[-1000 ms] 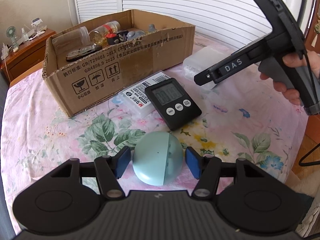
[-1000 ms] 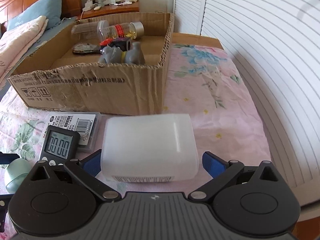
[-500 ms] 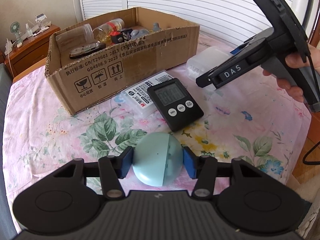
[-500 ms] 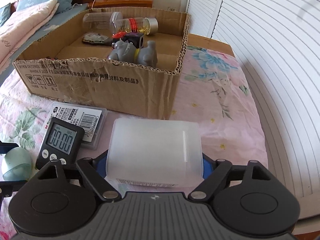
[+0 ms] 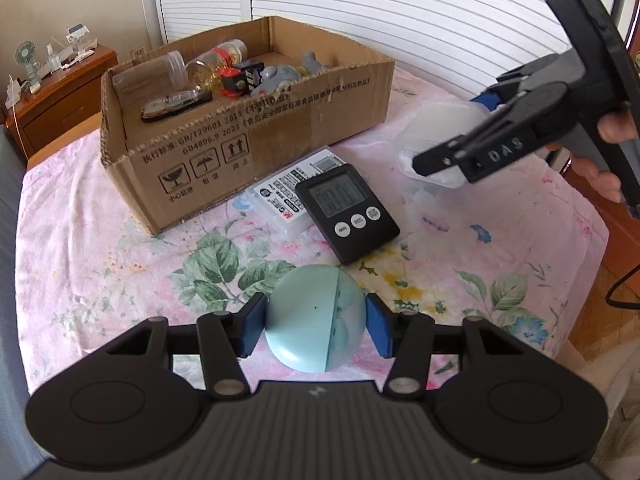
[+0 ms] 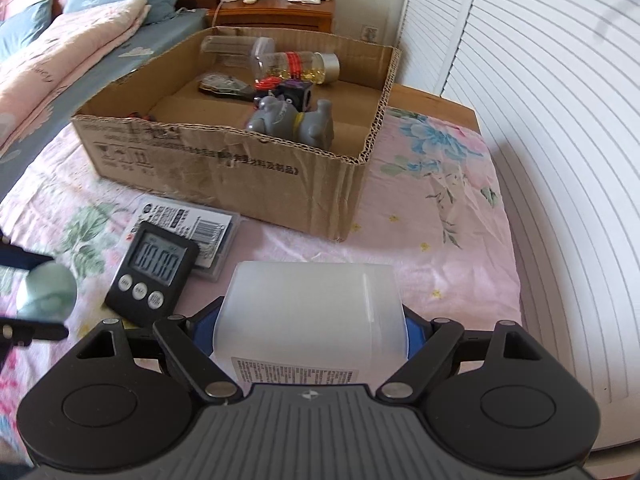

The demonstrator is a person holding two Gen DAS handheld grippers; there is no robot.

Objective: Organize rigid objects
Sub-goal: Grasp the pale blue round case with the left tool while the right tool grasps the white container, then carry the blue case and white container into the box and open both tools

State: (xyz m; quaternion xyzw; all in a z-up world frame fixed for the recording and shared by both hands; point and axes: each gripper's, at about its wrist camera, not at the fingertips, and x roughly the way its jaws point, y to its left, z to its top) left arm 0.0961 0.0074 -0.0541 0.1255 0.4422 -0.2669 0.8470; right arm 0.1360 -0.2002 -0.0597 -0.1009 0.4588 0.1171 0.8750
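My left gripper (image 5: 316, 322) is shut on a pale blue egg-shaped case (image 5: 314, 316), its blue pads pressed against both sides, just above the floral cloth. My right gripper (image 6: 308, 326) is shut on a frosted white plastic box (image 6: 312, 312), lifted off the cloth; the left wrist view shows that box (image 5: 436, 128) tilted in the air at the right. A black digital timer (image 5: 346, 210) lies on a flat clear case with a printed label (image 5: 280, 196). Behind them stands an open cardboard box (image 5: 248, 140) holding bottles, a grey toy and other items.
The floral cloth (image 5: 100, 248) covers a table whose right edge drops off near a dark cable (image 5: 624, 284). White louvred doors (image 6: 540, 140) run along the right. A bed with pillows (image 6: 60, 60) and a wooden nightstand (image 6: 276, 12) lie behind the box.
The left pads closed onto the blue case. The right pads closed onto the white box and lifted it off the cloth, tilting it.
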